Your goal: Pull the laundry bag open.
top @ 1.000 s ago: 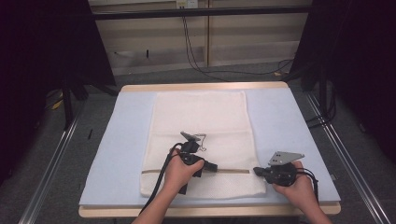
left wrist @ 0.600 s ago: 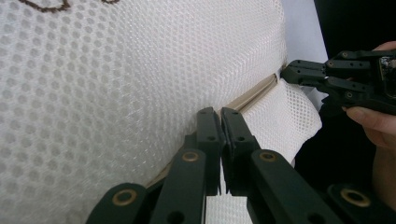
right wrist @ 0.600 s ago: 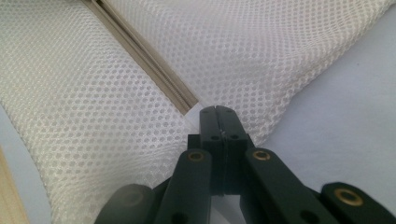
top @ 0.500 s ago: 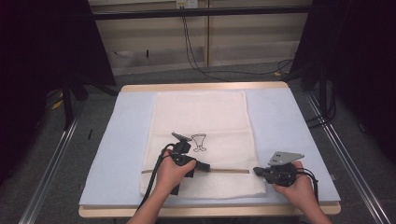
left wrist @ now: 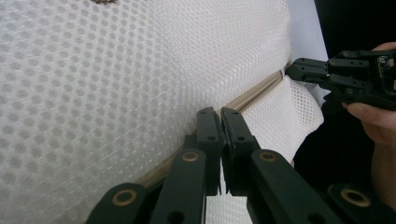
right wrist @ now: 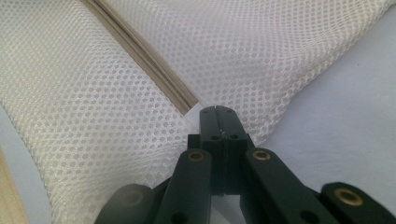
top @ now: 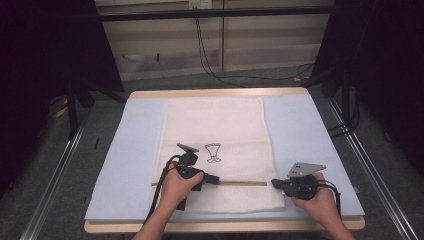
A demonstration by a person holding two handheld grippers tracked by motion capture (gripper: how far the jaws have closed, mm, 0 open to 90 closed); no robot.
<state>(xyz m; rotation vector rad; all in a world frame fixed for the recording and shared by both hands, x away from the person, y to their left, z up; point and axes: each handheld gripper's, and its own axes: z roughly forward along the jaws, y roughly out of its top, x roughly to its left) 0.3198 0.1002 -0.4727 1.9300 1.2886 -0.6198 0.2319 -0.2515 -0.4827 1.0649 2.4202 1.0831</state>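
Both forearms come in from the near edge of the table [top: 320, 107], which is covered by a pale blue mat [top: 125, 150]. A white mesh bag [top: 215, 125] lies flat along the middle of the mat, its long side running near to far, with a small dark print [top: 213, 152] near its centre and a beige zipper strip [top: 245, 183] crossing it close to the near end. The left hand [top: 177, 187] rests on the bag's near left part, holding the left gripper [left wrist: 219, 122] low and pointing right along the zipper; its jaws are pressed together at the strip, apparently on the zipper, though what they pinch is hidden. The right hand [top: 312, 200] sits at the bag's near right corner, with the right gripper [right wrist: 215, 112] pointing left, its jaws together at the zipper's end on the mesh edge. Bare mat lies open left and right of the bag, and the bag's far half is unobstructed.
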